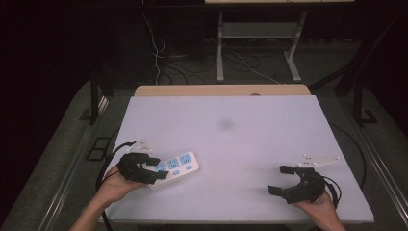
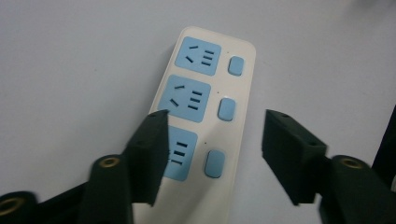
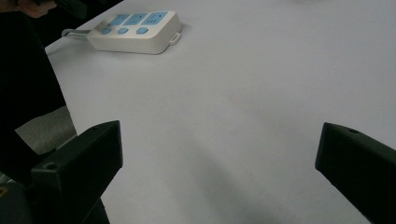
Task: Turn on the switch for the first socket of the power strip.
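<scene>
— Where do we have the power strip (image 1: 175, 167)?
— Near left of the table (image 1: 240, 130), between our left gripper (image 2: 212, 135)'s jaws, not yet pinched.
— And our right gripper (image 1: 280, 179)?
— Jaws wide apart, near right.

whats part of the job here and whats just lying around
In the job:
- power strip, white with blue sockets
- left gripper, jaws either side of the strip

Lying about or idle:
- right gripper, open over bare table
- cables on the floor
- desk frame behind
</scene>
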